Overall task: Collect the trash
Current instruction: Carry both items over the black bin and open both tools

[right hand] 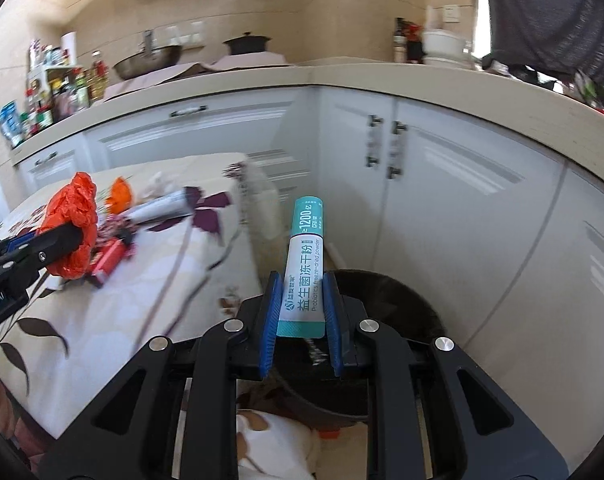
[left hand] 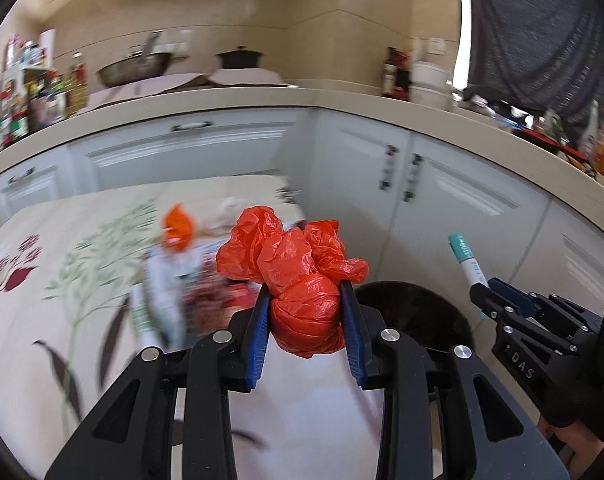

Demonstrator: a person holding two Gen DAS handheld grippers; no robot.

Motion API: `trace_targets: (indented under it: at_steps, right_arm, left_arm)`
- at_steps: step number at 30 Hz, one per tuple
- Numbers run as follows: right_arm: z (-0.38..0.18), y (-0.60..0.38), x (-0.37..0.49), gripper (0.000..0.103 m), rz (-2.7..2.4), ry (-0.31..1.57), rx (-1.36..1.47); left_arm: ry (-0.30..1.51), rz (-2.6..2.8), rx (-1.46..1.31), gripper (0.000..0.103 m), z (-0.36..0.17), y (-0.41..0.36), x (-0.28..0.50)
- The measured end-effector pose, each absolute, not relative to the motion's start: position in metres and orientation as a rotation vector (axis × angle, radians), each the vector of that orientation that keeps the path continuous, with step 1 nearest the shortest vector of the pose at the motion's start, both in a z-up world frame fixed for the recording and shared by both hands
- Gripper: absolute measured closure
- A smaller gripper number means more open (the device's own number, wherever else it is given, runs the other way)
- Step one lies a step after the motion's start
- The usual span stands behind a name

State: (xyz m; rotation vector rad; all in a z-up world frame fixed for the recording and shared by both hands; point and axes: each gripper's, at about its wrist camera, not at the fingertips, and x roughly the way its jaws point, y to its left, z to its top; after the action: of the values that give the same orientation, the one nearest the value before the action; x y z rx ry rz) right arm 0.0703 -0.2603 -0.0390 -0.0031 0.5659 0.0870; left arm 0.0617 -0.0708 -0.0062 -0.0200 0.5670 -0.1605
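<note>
Left gripper (left hand: 306, 312) clamped on a crumpled red plastic bag (left hand: 297, 272), the blue pads (left hand: 257, 344) pressing on the lower bundle from both sides, the loose folds standing above the fingertips. Seen in the left wrist view just at 9 o'clock of a dark round trash bin (left hand: 418, 312), which sits low against the white cabinet doors (left hand: 442, 200). In the right wrist view the same bag (right hand: 75, 228) at 9 o'clock of the frame, above the flowered tablecloth (right hand: 141, 300).

Right gripper (right hand: 302, 312) clamped on a white and teal powder sachet (right hand: 304, 272), held upright between the blue pads (right hand: 271, 328), teal end at 12 o'clock. Below and behind it, toward 4 o'clock, the open mouth of the trash bin (right hand: 402, 312). From the left wrist view, the sachet (left hand: 468, 260) sticking up at 3 o'clock of the bin.

More trash left on the tablecloth (left hand: 61, 280): an orange scrap (right hand: 119, 194), a grey and white tube-like packet (right hand: 161, 208), red wrappers (right hand: 109, 258), all close together near the far edge, partly blurred. Beyond, at 12 o'clock, a beige countertop (right hand: 261, 84) with a metal wok (right hand: 147, 62), a dark pot (right hand: 247, 44) and bottles (right hand: 61, 92) at 10 o'clock.
</note>
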Motion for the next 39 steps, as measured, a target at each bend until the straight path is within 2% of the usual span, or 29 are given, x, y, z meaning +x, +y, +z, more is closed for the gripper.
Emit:
trace_targets:
  at_steps: [15,39]
  right_arm:
    - [-0.054,-0.333,0.095,0.082,-0.002,0.566,0.054]
    - [-0.083,-0.365,0.14,0.082,-0.04,0.602,0.102]
  left_arm:
    - [0.621,-0.267,0.06,0.069,-0.025,-0.165,0.103]
    - [0.675,-0.279,0.111,0.068,-0.05,-0.215,0.144]
